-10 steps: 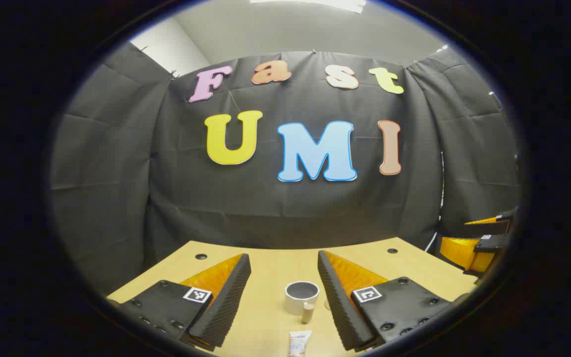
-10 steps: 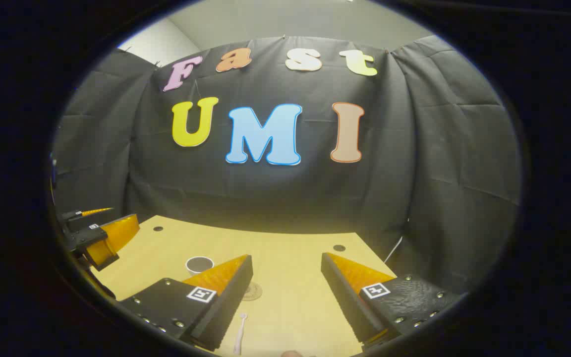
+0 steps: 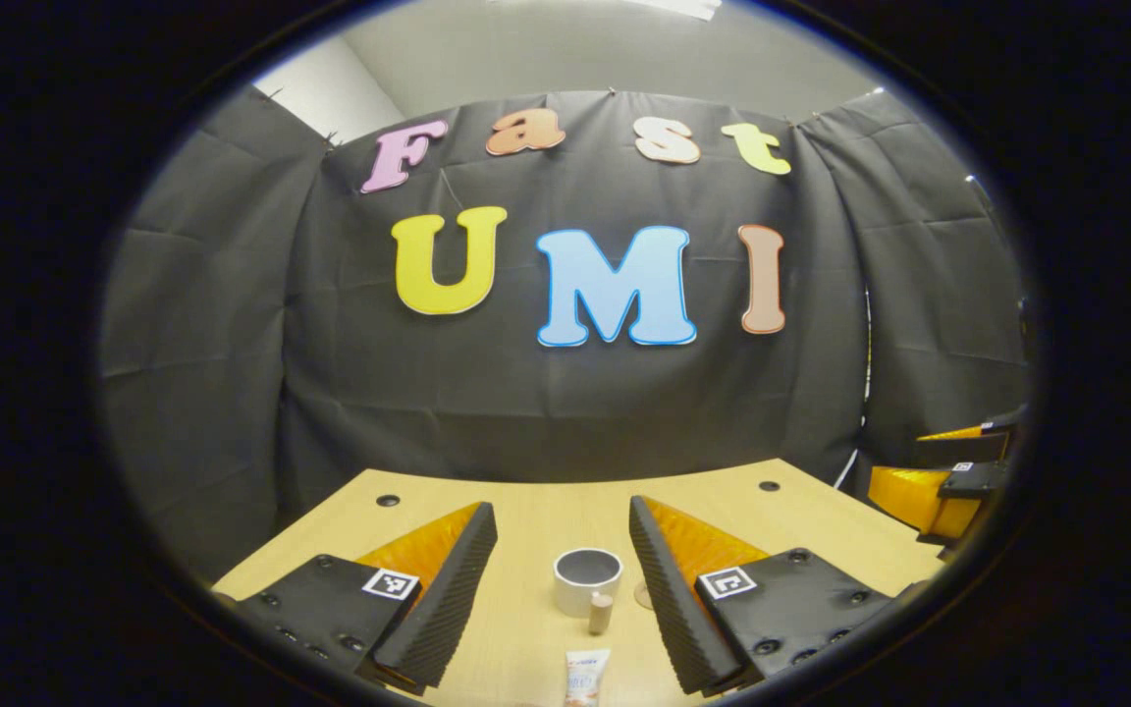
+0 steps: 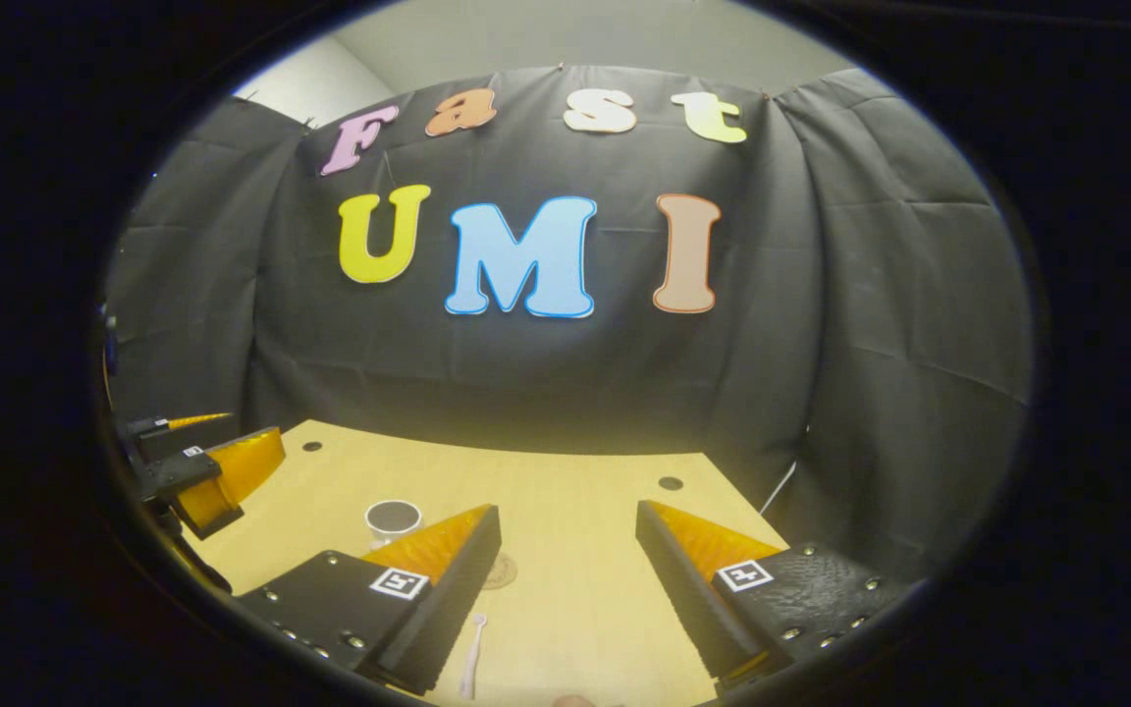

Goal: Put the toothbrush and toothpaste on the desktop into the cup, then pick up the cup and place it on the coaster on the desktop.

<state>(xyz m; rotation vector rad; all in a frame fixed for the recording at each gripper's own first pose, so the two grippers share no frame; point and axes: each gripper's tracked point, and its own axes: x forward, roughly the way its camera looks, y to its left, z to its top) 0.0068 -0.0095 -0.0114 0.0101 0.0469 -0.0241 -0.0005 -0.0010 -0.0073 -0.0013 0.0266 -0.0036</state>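
Note:
A white cup point(image 3: 586, 579) with a dark inside stands upright on the wooden desktop point(image 3: 526, 520), ahead of my open left gripper point(image 3: 563, 535). A toothpaste tube point(image 3: 592, 648) lies just in front of the cup, cap toward it, between the spread fingers. The round coaster point(image 3: 640, 593) peeks out to the right of the cup. In the right gripper view the cup point(image 4: 393, 519) stands at the left, the coaster point(image 4: 500, 571) lies flat beside the left finger, and a white toothbrush point(image 4: 470, 656) lies on the desktop low between the fingers of my open right gripper point(image 4: 567, 535).
The desktop point(image 4: 575, 589) has small dark holes near its far corners point(image 3: 388, 500) point(image 4: 670, 483). Black cloth walls close it in at the back and sides. The other gripper point(image 3: 948, 471) hangs at the right edge of the left gripper view, and at the left edge point(image 4: 202, 466) of the right gripper view.
Both views have tilted slightly downward, so the cup, toothpaste and desktop sit a little higher in frame. Both grippers stay open; nothing on the desk has moved.

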